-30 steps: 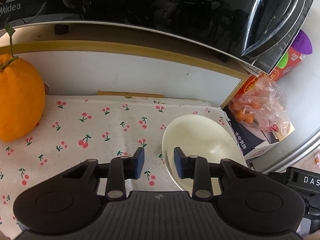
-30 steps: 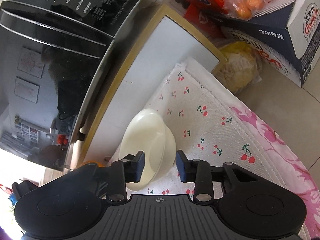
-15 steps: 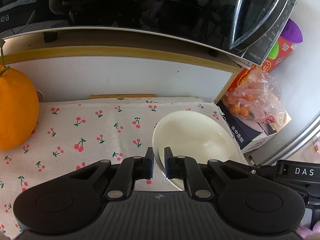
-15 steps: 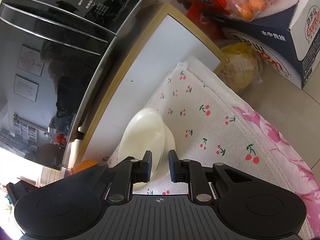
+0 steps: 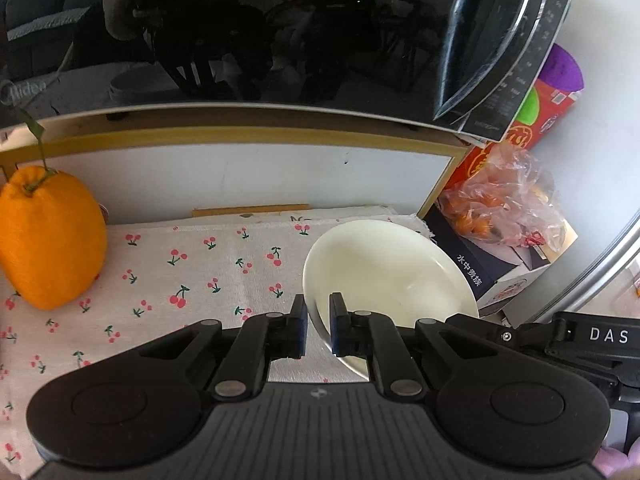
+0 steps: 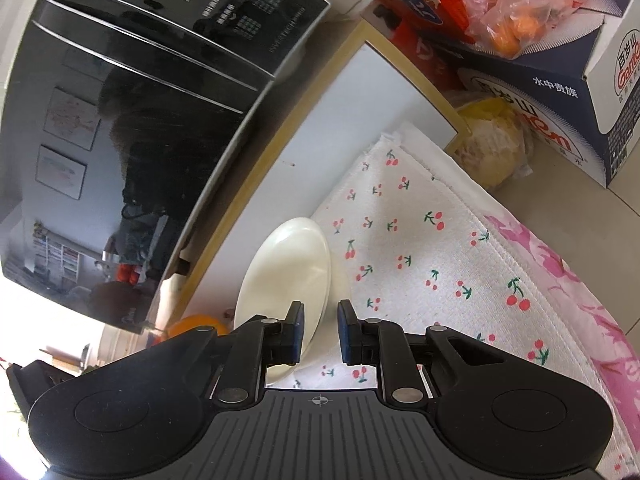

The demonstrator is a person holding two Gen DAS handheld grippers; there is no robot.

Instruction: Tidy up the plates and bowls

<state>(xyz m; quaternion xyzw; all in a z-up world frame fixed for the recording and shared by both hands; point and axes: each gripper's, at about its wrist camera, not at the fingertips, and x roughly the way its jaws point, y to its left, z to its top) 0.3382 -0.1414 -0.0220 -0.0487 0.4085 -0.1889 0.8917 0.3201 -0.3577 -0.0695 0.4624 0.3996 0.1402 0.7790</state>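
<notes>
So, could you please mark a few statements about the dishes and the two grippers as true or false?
1. The left gripper is shut on the rim of the cream plate. True.
2. The right gripper stands wide open, clear of the dish. False: it is closed on the rim.
3. A large orange fruit sits on the cherry-print cloth. True.
4. The plate is stacked on the fruit. False: they are well apart.

Both grippers' jaws have closed onto the bowl rim.
</notes>
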